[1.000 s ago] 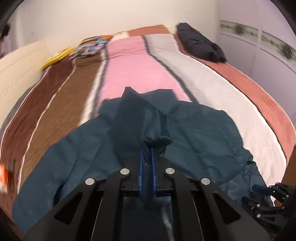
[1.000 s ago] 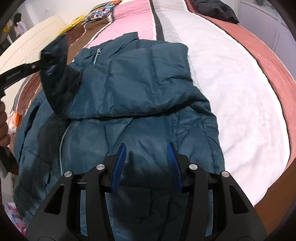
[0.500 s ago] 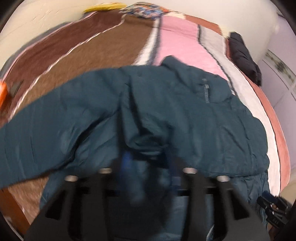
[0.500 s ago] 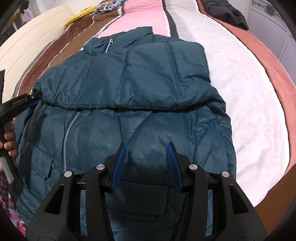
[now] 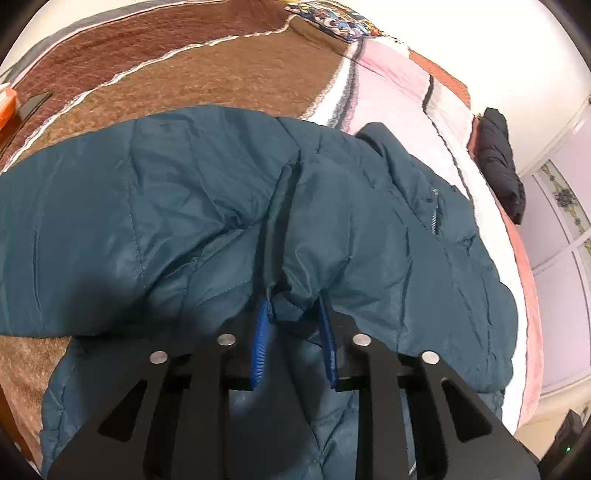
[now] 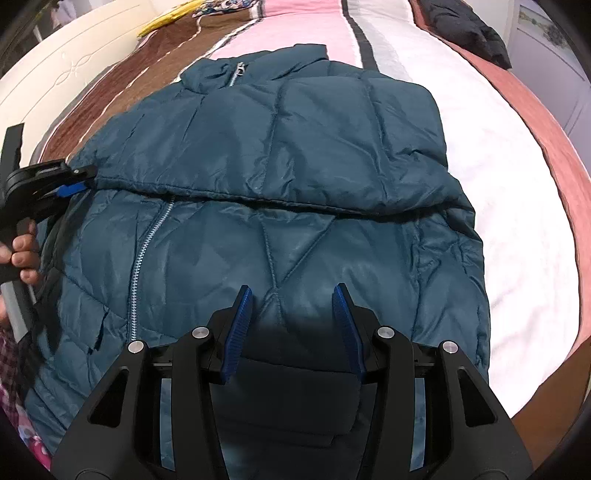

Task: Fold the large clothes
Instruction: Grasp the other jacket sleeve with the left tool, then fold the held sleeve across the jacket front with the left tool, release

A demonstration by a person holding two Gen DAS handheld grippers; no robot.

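Teal puffer jacket [image 6: 280, 177] lies front up, zip showing, across the foot end of the bed [image 6: 498, 184], its collar toward the headboard and its hem over the near edge. One sleeve is folded across the chest, its cuff ending at the jacket's left side.

The left gripper [image 5: 293, 317] sits at that cuff; its jaws are closing, with a pucker of cuff fabric between the blue pads, though they do not look pressed tight on it. In the right wrist view the same gripper meets the cuff end at the left edge of the jacket, a hand [image 6: 22, 254] around its handle. The right gripper [image 6: 291, 306] hangs over the lower front panel with its jaws apart and nothing between them.

The risks, as I judge them: the shell looks slick and puffy, so a thin pinch at the cuff could slip out when pulled, and the sleeve could spring back open. The other sleeve [image 5: 92, 229] still spreads wide across the brown stripe, so the fold would come out lopsided if it is left there. The hem hanging over the near edge could drag the jacket off.

No container is in view; a dark garment [image 6: 469, 26] lies loose at the far right corner.
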